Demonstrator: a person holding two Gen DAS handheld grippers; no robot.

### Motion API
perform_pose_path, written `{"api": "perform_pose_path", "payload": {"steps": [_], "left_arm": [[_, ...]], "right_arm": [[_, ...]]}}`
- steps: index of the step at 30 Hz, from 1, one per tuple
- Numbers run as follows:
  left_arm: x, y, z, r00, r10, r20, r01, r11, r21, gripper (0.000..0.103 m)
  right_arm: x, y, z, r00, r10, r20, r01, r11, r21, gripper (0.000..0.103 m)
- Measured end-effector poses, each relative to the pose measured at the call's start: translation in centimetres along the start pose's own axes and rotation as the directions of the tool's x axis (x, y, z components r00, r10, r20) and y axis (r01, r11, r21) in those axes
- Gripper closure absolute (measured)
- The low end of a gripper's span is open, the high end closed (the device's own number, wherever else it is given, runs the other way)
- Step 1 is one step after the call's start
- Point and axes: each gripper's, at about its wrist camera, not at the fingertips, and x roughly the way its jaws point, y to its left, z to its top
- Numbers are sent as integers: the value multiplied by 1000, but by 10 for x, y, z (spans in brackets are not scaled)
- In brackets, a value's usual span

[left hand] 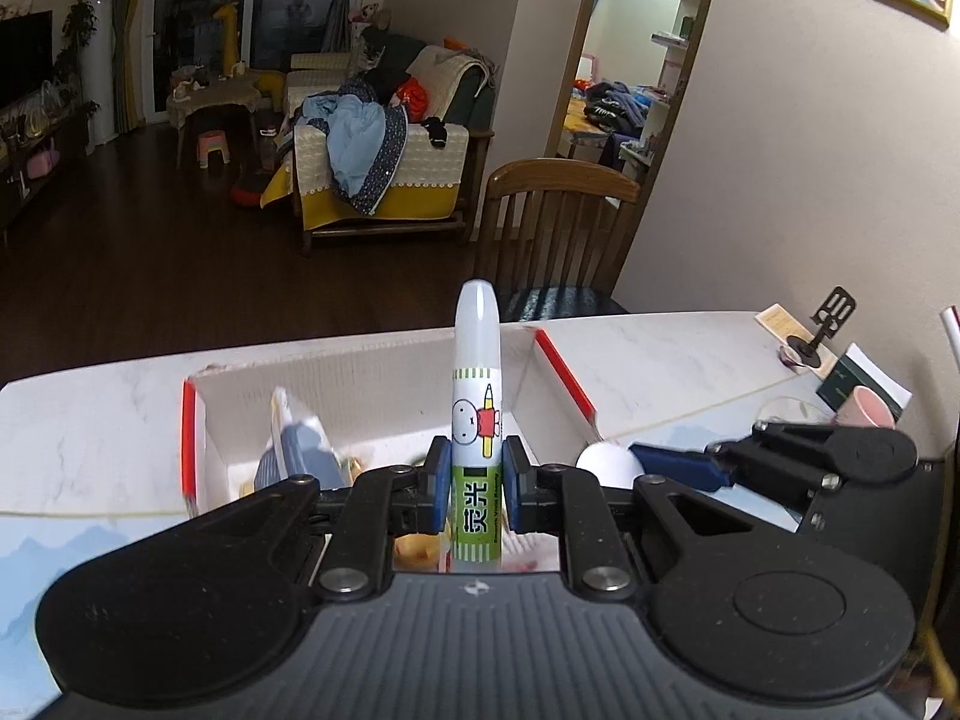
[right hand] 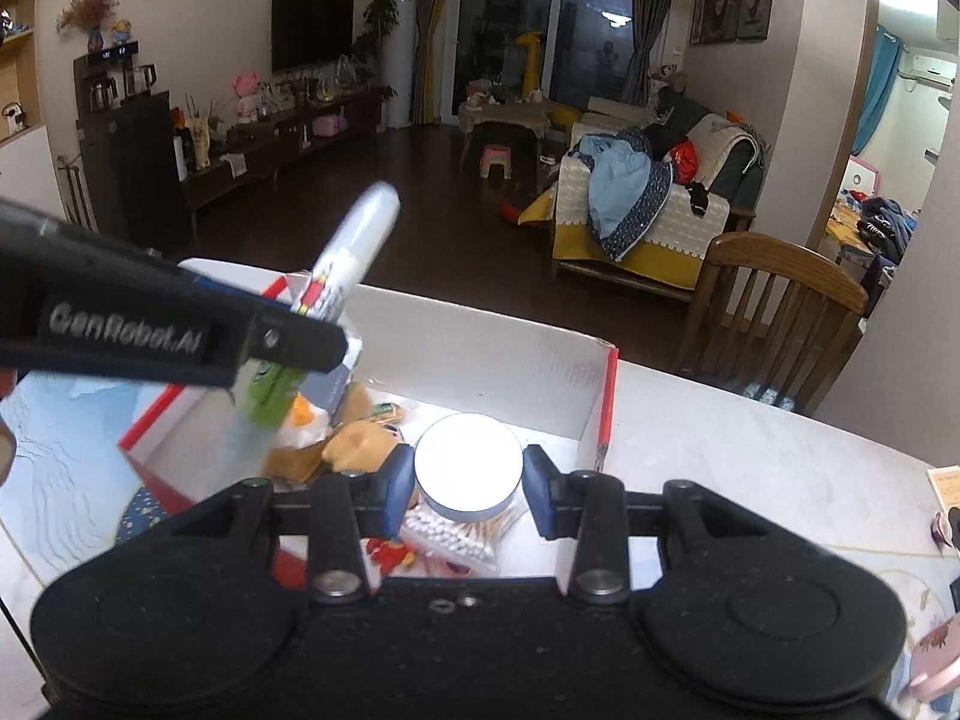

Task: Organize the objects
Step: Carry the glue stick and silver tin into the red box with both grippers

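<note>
The left hand-held gripper [left hand: 476, 483] is clamped shut on a white-capped marker pen with a cartoon rabbit and a green lower band [left hand: 477, 420], its blue pads pressing the green band from both sides. The pen stands upright between them, cap pointing away from the camera. In the right wrist view the same pen [right hand: 354, 258] is tilted, cap up and to the right, above the near-left corner of a shallow white cardboard box with red edges [right hand: 609, 414].

The right hand-held gripper [right hand: 469, 489] holds a round white flat container [right hand: 469, 468] between its blue pads, which meet its left and right sides. The container hangs over the near part of the box. In the left wrist view it shows as a white round shape [left hand: 609, 465] at the tip of the right gripper, just right of the left one.

Inside the box lie a clear pack of cotton swabs [right hand: 456, 537] right under the container, a tan plush toy [right hand: 360, 441] to the left, and a grey-blue packet leaning at the far left [left hand: 294, 456]. The box rests on a white marble-patterned desk [right hand: 750, 462].

Beyond the desk's far edge stands a brown wooden chair [left hand: 558, 222], and further off a sofa piled with clothes [right hand: 636, 204].
</note>
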Motion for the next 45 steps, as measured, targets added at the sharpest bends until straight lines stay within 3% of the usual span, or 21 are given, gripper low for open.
{"api": "perform_pose_path", "payload": {"steps": [11, 20, 27, 36, 45], "left_arm": [[60, 17, 6, 994, 27, -103, -29, 999, -28, 87], [86, 20, 7, 991, -4, -133, -1, 999, -39, 87], [109, 19, 7, 977, -23, -212, 16, 999, -32, 87], [129, 17, -8, 953, -27, -303, 22, 1000, -20, 87], [131, 18, -21, 940, -45, -339, 36, 999, -32, 86]], "right_arm": [[49, 6, -4, 994, -8, -106, 6, 1000, -21, 65], [81, 10, -11, 980, -7, -197, -1, 999, -40, 65], [96, 11, -17, 965, 22, -261, -32, 999, -33, 65], [99, 9, -21, 960, 30, -277, -31, 1000, 1, 65], [79, 8, -23, 971, 31, -238, -33, 999, -3, 60]]}}
